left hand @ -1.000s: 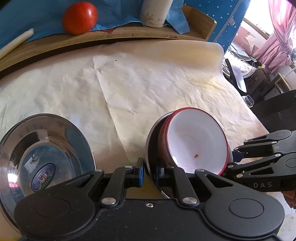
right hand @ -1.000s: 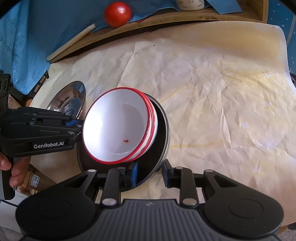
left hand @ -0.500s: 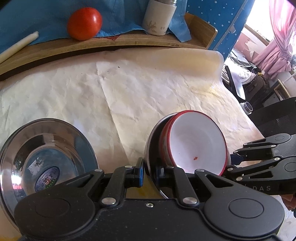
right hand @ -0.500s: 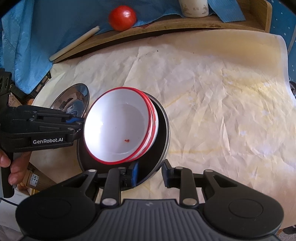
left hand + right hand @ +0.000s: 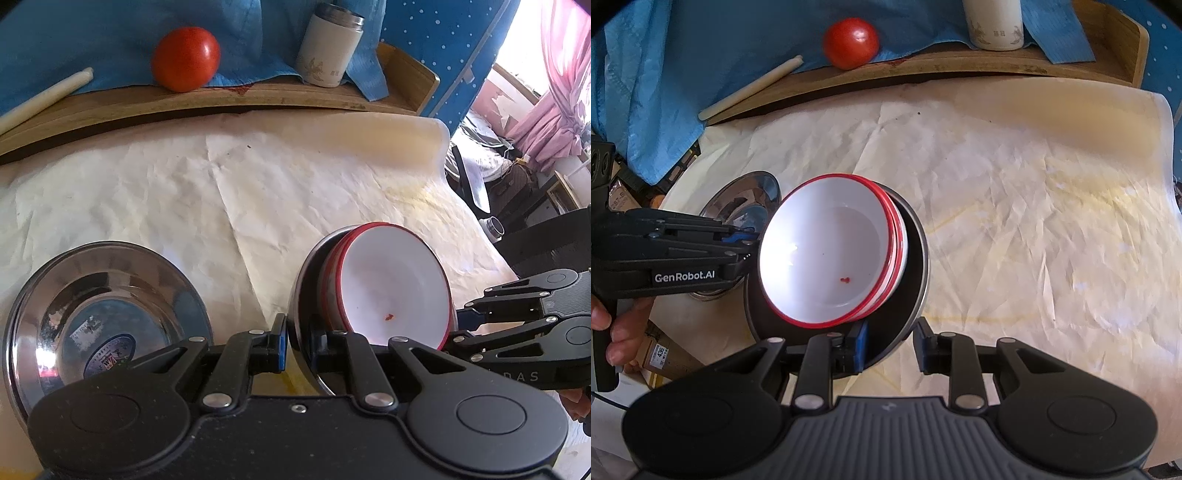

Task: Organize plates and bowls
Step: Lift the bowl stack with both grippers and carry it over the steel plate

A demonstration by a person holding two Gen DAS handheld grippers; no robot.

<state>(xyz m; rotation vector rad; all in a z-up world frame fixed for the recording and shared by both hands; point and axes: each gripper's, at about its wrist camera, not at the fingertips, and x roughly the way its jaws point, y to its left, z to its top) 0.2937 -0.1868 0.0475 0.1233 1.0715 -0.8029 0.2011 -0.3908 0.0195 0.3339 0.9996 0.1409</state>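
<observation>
Between both tools, tilted bowl stack (image 5: 827, 258)

Steel plate (image 5: 746, 199) half hidden behind the left gripper (image 5: 753, 240); flask (image 5: 993, 26) top cut by the frame; label (image 5: 107, 354) print too blurred to read.

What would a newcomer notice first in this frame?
The red-rimmed white bowls nested in a dark metal plate, tilted, its rim between the fingers of the left gripper and right gripper. Then the red tomato on the wooden shelf behind.
</observation>
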